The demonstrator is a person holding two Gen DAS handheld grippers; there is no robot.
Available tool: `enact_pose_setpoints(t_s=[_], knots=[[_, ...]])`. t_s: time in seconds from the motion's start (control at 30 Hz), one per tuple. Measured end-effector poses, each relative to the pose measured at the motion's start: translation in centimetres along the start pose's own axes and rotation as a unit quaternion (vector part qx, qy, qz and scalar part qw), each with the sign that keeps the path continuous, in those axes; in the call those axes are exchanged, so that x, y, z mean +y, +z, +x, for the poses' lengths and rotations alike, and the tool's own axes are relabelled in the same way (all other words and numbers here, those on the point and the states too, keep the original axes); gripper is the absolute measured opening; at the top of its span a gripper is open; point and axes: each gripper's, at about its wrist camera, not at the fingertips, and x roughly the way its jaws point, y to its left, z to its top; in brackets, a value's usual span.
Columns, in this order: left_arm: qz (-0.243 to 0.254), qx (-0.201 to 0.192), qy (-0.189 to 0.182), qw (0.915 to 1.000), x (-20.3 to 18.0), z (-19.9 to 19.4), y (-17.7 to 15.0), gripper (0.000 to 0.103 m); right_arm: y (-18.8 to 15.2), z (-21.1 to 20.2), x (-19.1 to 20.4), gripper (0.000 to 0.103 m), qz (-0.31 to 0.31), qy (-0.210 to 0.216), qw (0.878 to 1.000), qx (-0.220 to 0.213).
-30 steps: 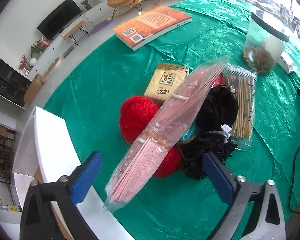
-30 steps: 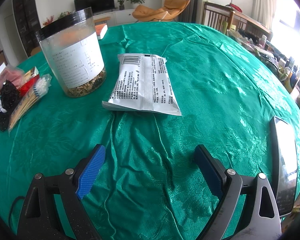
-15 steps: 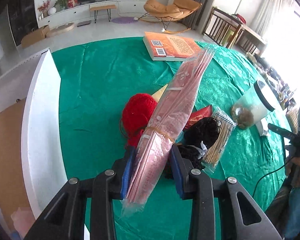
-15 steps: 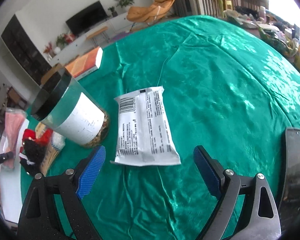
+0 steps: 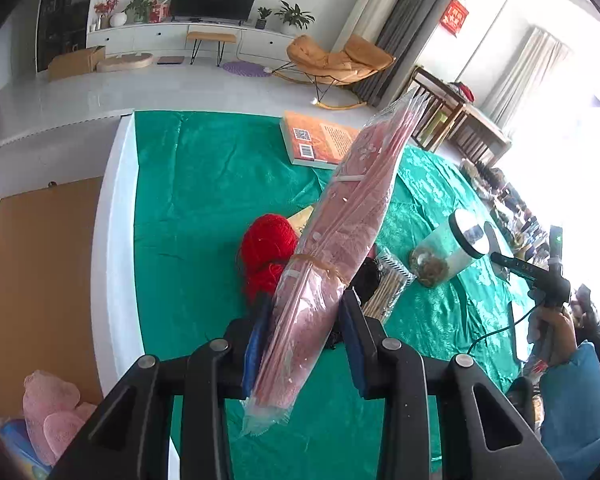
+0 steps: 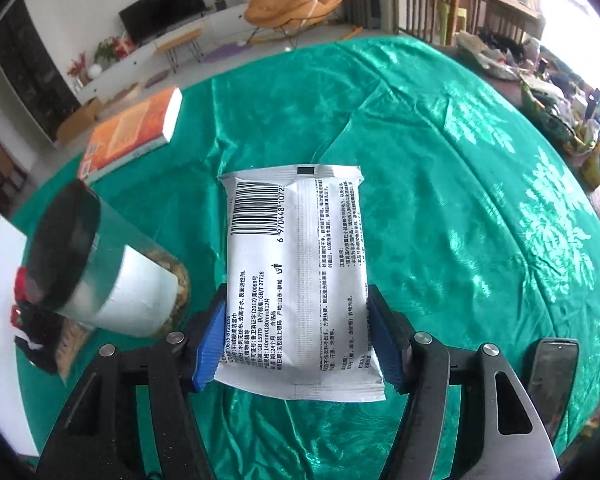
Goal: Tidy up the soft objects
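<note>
My left gripper (image 5: pixel 302 340) is shut on a long clear bag of pink cloth (image 5: pixel 340 240) and holds it tilted above the green table. Below it lie a red yarn ball (image 5: pixel 266 254) and a black fabric bundle (image 5: pixel 366 278). My right gripper (image 6: pixel 296 346) has its blue pads against both sides of a white wet-wipes pack (image 6: pixel 298 276), which lies barcode side up; it appears held just above the cloth.
An open cardboard box (image 5: pixel 40 264) with a white wall (image 5: pixel 114 240) stands left of the table; a pink soft item (image 5: pixel 48 412) lies inside. A clear jar (image 6: pixel 100 276), an orange book (image 6: pixel 130 134), a bag of sticks (image 5: pixel 388 288) and a phone (image 6: pixel 550 376) are on the cloth.
My left gripper closed on the pink bag and lifted it up and toward the box. My right gripper moved forward to the wipes pack and closed on it.
</note>
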Motion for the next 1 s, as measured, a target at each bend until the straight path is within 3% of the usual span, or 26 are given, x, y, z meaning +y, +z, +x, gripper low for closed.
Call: enact_pose_setpoints(t_s=[0.17,0.23,0.3,0.4,0.53,0.6,0.63,0.67,0.77,0.83,0.87,1.0], knots=[[-0.029,-0.021,0.037,0.9987,4.2,-4.7,-1.8,0.035,0.6,-6.5,6.2,0.066,-0.075,0.021,0.996,-0.05],[-0.051,-0.028,0.066,0.9961,6.8,-6.6,-2.9,0.035,0.1,-8.3,10.5,0.067,-0.115,0.053,0.99,-0.054],[-0.077,-0.032,0.1,0.9915,9.6,-8.3,-4.3,0.035,-0.8,-9.6,15.1,0.067,-0.143,0.111,0.982,-0.049],[-0.11,-0.04,0.153,0.9812,13.1,-10.9,-6.8,0.035,-2.9,-10.8,23.0,0.067,-0.175,0.211,0.961,-0.025],[-0.124,-0.051,0.22,0.9661,15.6,-13.4,-9.5,0.038,-7.3,-12.2,34.1,0.067,-0.229,0.321,0.919,0.018],[-0.125,-0.045,0.254,0.958,16.4,-13.8,-10.5,0.051,-9.5,-12.5,38.9,0.07,-0.246,0.362,0.898,0.04],[-0.126,-0.043,0.266,0.9548,16.7,-13.8,-10.8,0.073,-10.6,-12.4,40.6,0.076,-0.248,0.385,0.887,0.052],[-0.128,-0.047,0.276,0.9514,16.9,-14.0,-11.1,0.094,-11.4,-12.1,42.2,0.09,-0.249,0.409,0.875,0.068],[-0.121,-0.076,0.291,0.9461,16.3,-14.7,-11.4,0.1,-12.9,-11.7,44.9,0.09,-0.245,0.444,0.857,0.094],[-0.116,-0.084,0.282,0.9486,15.7,-14.5,-11.3,0.1,-13.1,-11.9,44.2,0.09,-0.243,0.454,0.854,0.081],[-0.114,-0.088,0.274,0.9508,15.2,-14.2,-11.2,0.1,-13.2,-12.0,43.3,0.09,-0.247,0.446,0.858,0.068],[-0.087,-0.097,0.211,0.9687,11.0,-11.9,-10.7,0.1,-13.4,-9.9,37.6,0.09,-0.285,0.33,0.9,0.004]])
